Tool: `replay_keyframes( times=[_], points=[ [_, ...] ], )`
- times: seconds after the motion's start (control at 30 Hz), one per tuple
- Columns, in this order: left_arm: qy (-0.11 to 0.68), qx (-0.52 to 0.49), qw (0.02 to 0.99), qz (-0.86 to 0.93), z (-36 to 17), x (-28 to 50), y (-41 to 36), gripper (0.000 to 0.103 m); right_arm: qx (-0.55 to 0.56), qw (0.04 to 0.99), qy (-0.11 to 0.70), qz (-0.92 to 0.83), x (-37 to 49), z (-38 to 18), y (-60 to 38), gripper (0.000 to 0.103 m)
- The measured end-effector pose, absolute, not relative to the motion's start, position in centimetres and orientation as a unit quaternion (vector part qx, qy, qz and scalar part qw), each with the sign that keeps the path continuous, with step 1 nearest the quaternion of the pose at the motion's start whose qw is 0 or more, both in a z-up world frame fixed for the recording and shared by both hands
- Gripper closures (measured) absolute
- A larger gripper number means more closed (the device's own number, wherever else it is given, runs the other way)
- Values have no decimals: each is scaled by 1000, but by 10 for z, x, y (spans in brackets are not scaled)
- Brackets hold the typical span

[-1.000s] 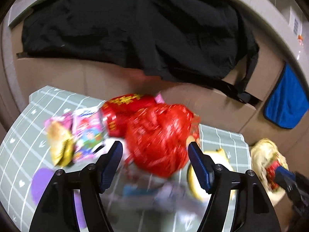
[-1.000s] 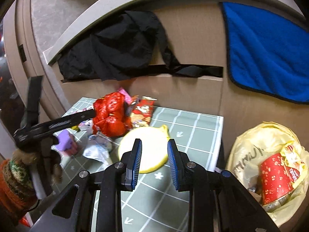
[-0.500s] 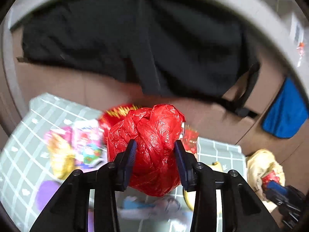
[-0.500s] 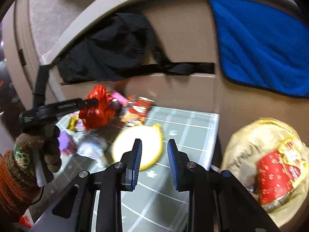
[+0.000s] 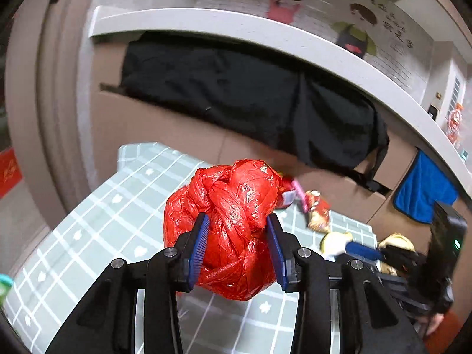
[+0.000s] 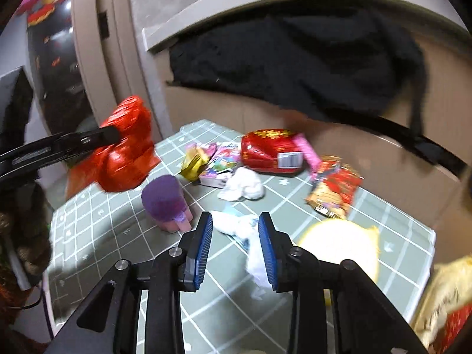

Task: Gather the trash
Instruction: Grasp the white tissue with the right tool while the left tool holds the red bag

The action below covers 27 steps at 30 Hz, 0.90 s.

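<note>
My left gripper (image 5: 237,219) is shut on a knotted red plastic bag (image 5: 236,188), held up above the green checked table (image 5: 124,206). In the right wrist view the same red bag (image 6: 126,150) hangs at the table's left edge. My right gripper (image 6: 236,221) hovers low over a crumpled white and blue wrapper (image 6: 233,225) lying on the table. Its jaws are opening and the pads press on nothing. A red snack bag (image 6: 271,155), a white tissue (image 6: 244,187) and an orange-red packet (image 6: 333,188) lie beyond it.
A purple and pink sponge-like thing (image 6: 165,200) stands left of my right gripper, and a pale yellow round thing (image 6: 339,247) lies to its right. A yellow trash bag (image 6: 448,295) sits off the table's right edge. Cardboard draped with black cloth (image 6: 295,59) backs the table.
My left gripper shut on the red bag and carried it up and to the left, off the pile. The right gripper swung left from the yellow bag to over the wrappers, jaws wider.
</note>
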<state>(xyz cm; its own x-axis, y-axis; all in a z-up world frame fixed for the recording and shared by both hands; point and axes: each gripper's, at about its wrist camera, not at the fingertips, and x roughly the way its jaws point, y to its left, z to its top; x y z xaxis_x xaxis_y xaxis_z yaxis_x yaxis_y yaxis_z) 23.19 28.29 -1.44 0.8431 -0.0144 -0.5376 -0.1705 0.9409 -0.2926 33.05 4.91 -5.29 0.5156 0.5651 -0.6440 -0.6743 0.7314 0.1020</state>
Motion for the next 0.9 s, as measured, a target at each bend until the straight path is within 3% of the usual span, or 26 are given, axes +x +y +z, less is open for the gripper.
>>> replay_keyframes(
  times=[0.13, 0.37, 0.6, 0.9],
  points=[
    [281, -170, 943, 53, -25, 211, 293, 63, -111, 868, 345, 340, 346, -66, 65, 65],
    [286, -189, 938, 52, -32, 201, 300, 63, -103, 852, 402, 320, 368, -103, 68, 64],
    [296, -199, 933, 36, -37, 209, 292, 62, -107, 852, 409, 310, 366, -112, 67, 58],
    [310, -200, 929, 28, -43, 213, 282, 62, -100, 861, 408, 285, 367, -119, 51, 60]
  ],
)
